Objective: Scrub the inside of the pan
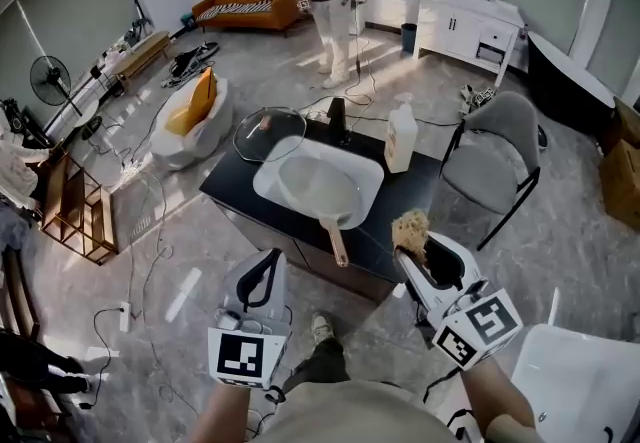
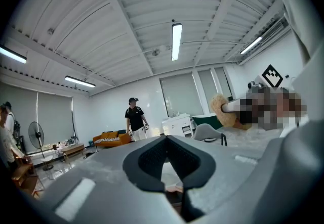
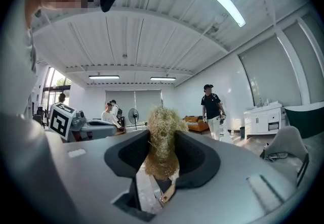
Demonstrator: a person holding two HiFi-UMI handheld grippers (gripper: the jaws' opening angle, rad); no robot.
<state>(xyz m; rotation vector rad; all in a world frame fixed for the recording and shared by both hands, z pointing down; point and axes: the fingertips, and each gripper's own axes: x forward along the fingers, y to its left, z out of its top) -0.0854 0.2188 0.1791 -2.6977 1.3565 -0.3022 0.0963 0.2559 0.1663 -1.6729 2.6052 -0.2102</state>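
**Item 1. Pale round frying pan with wooden handle** (image 1: 318, 181). It is set on a pale rounded-square tray (image 1: 368, 169) at the centre of the head view, on a black rectangular table (image 1: 232, 183). The inside is turned upward and shown bare. The long axis of the handle is run from the bowl down the frame toward the person, and its end is placed between the two grippers.

**Item 2. Right gripper** (image 1: 406, 251) (image 3: 162, 149). The jaws are pinched on a straw-coloured fibrous scrubbing pad (image 1: 410, 228) (image 3: 161, 127), held at lower right of the head view. The pan is found up and to the left of it, near but not touched. This gripper is judged the one for the scrubbing reach.

**Item 3. Left gripper** (image 1: 271, 258) (image 2: 169, 167). The jaws are pressed together and nothing is held. It is raised at lower left, with the handle end to its right, and is judged free for steadying.

**Item 4. Also listed.** A glass lid (image 1: 268, 132) and a white plastic bottle (image 1: 401, 138) are stood at the table's far side.
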